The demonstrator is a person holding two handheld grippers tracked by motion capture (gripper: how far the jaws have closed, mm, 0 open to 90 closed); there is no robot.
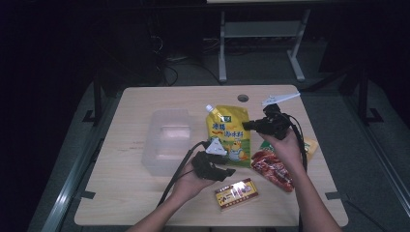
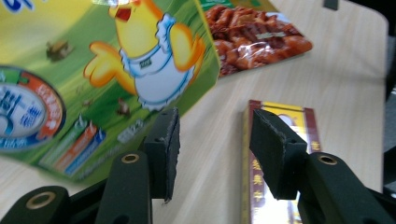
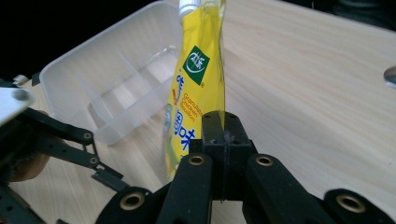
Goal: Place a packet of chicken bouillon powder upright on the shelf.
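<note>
Yellow spouted pouch (image 1: 227, 135) lies mid-desk (image 1: 135, 193), its right edge pinched, as far as I can tell, in my right tongs (image 3: 218, 140), which are closed. My left tongs (image 2: 212, 140) hang parted at the pouch's six o'clock, beside a red box (image 1: 236, 193). Clear tub (image 1: 168, 140) sits at nine o'clock.

One yellow spout pouch (image 1: 228, 133), one clear bin (image 1: 167, 140), one red snack bag (image 1: 273, 166), one box (image 1: 236, 193), two hand-held grippers (image 1: 245, 125)

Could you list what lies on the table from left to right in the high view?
Clear plastic container → yellow spouted pouch with a chick picture → red snack packet.
</note>
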